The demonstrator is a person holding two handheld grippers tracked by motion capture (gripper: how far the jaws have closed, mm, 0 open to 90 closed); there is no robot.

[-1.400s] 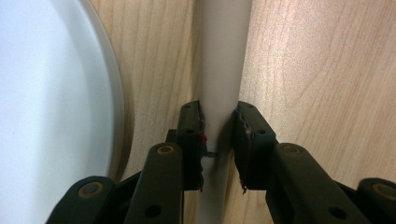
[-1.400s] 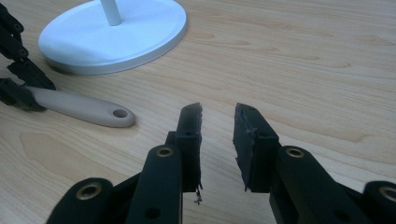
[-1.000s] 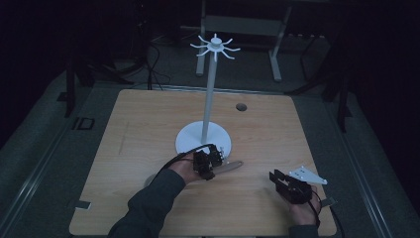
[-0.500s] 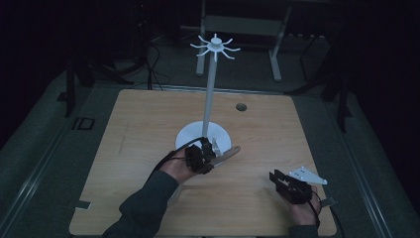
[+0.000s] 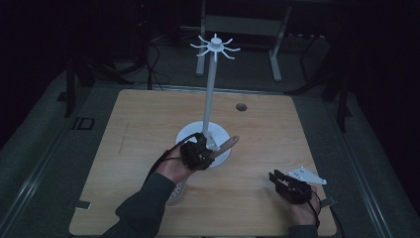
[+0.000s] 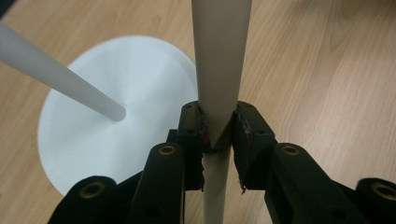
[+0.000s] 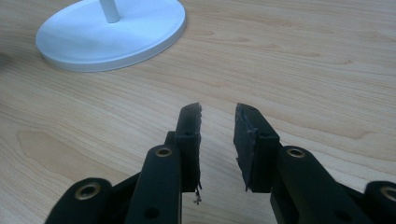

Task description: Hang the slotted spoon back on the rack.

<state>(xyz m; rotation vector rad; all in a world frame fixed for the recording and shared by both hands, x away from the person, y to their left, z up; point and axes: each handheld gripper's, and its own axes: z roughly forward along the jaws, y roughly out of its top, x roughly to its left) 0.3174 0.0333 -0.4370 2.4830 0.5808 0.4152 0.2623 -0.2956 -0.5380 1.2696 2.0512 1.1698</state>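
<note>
Lifted from the tabletop since a second ago, the wooden spoon (image 5: 227, 145) now hangs at frame center, pinched by its handle in the left gripper (image 5: 208, 148) beside the white stand (image 5: 212, 89). Right gripper (image 5: 280, 179), jaws spread and empty, rests at lower right. Keeping the pinch firm and the handle clear of the pole should help the spoon reach a hook.

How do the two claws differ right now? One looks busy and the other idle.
The left claw is shut on a pale wooden utensil, while the right claw stands open with nothing between its jaws. The left claw is beside the white stand's base, lifted off the table; the right claw sits apart near the table's right front corner. The right claw carries a grey three-cornered plate. Both are black, two-jawed and hand-held.
</note>
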